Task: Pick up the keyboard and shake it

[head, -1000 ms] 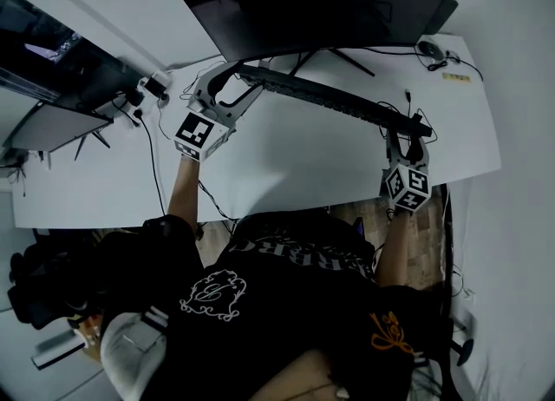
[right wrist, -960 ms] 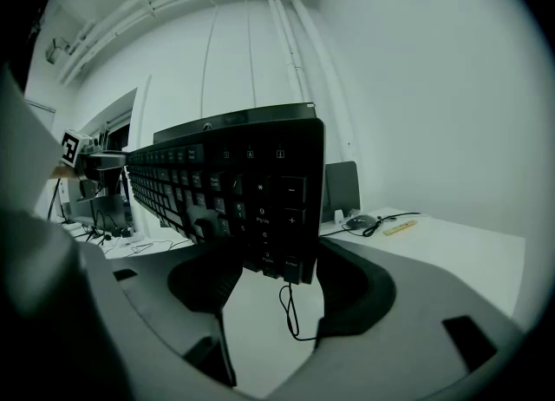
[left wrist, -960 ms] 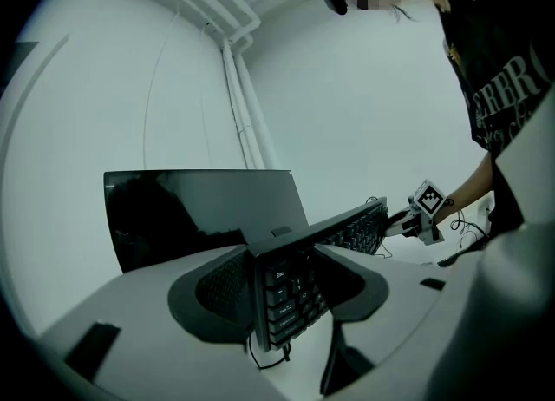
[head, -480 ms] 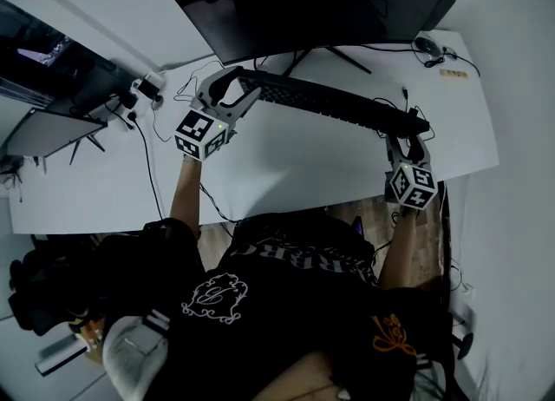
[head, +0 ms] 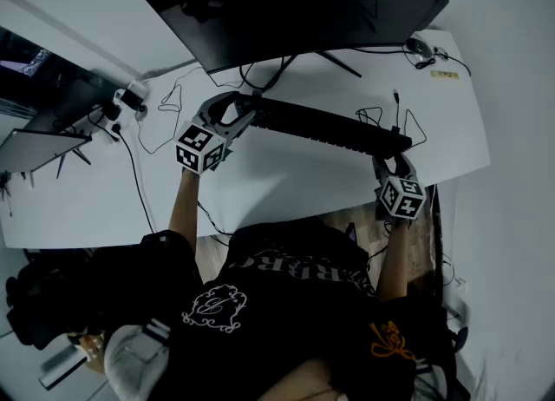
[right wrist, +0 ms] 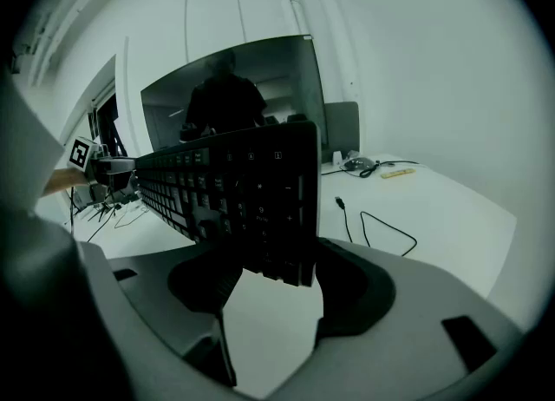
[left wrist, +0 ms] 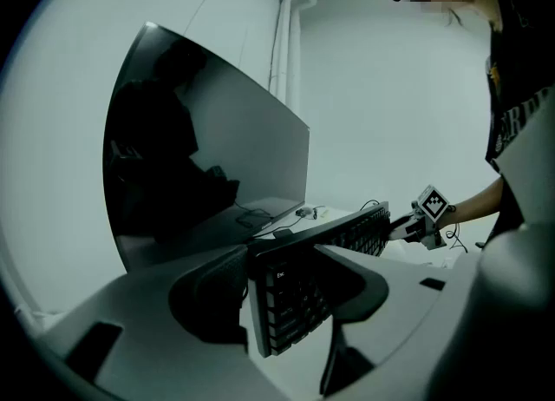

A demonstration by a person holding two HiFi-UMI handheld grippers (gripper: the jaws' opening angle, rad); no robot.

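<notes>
A long black keyboard [head: 325, 127] hangs in the air above the white desk [head: 286, 169], held at both ends and turned on edge. My left gripper [head: 232, 111] is shut on its left end [left wrist: 290, 291], with the keys facing the camera in the left gripper view. My right gripper [head: 392, 158] is shut on the right end [right wrist: 269, 208], where the number pad sits between the jaws. In the right gripper view the keyboard runs off to the left toward the other gripper [right wrist: 100, 165].
A large curved black monitor [head: 295, 4] stands at the back of the desk, just behind the keyboard. Loose cables [head: 381, 115] lie on the desk at the right, a mouse [head: 420, 45] at the far right corner. A second screen [head: 52, 100] stands at the left.
The keyboard and both grippers have moved toward the person and slightly left, away from the monitor. Both grips have stayed closed on its ends.
</notes>
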